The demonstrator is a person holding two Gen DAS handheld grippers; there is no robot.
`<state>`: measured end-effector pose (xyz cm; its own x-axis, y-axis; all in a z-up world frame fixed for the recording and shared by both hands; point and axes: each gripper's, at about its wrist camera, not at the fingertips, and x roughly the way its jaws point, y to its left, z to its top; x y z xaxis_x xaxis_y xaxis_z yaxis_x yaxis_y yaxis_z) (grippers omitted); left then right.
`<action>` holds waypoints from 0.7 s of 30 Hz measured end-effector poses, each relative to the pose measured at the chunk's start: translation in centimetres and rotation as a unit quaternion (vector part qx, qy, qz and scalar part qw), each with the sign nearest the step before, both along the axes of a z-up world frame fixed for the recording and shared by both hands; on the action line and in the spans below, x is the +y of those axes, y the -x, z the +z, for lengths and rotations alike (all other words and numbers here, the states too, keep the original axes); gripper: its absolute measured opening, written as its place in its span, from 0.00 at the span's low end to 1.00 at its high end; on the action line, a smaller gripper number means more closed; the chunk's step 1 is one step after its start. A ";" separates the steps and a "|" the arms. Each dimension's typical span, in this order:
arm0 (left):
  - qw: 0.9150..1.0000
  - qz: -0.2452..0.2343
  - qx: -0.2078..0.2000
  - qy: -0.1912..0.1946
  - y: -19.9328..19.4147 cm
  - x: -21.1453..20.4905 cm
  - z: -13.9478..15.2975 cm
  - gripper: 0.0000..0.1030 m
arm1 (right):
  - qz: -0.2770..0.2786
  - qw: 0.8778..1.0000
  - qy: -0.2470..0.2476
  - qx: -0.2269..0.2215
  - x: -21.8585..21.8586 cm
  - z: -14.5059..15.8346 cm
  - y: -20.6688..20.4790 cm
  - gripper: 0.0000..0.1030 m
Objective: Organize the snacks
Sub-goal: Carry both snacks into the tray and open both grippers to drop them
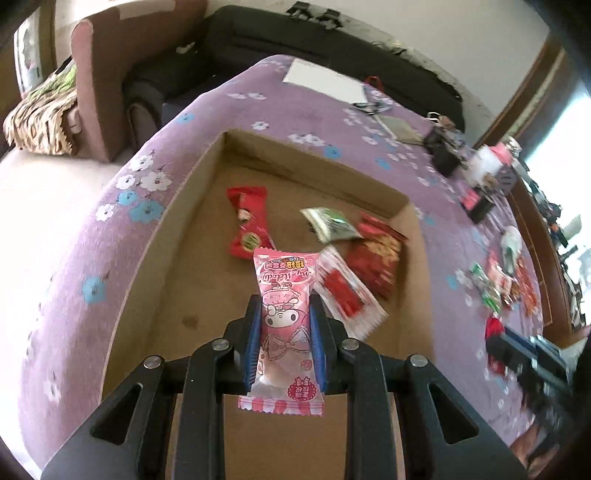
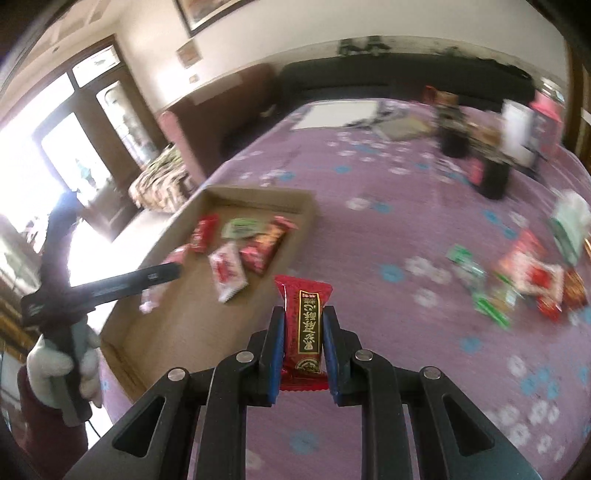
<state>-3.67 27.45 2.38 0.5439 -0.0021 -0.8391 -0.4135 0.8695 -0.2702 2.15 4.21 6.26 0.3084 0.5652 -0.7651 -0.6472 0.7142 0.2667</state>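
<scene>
Left tongs (image 1: 284,325) clamped on pink My Melody candy (image 1: 286,317), above cardboard tray (image 1: 207,206). Right tongs (image 2: 303,349) clamped on red snack bar (image 2: 304,325), over purple tablecloth (image 2: 406,229) beside tray. Step: depositing. Next: release pink candy into tray.

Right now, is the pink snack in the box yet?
Not yet: the pink snack is clamped in the left gripper, held above the cardboard box.

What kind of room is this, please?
Probably a home living room: a table under a purple floral tablecloth, a dark sofa against the wall, a framed picture above, and glass doors.
</scene>
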 end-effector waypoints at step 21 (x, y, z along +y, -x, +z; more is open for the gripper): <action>0.998 0.055 -0.010 0.033 -0.4 4.6 -0.4 0.23 | 0.086 0.995 0.032 0.033 12.6 -4.6 1.3 0.26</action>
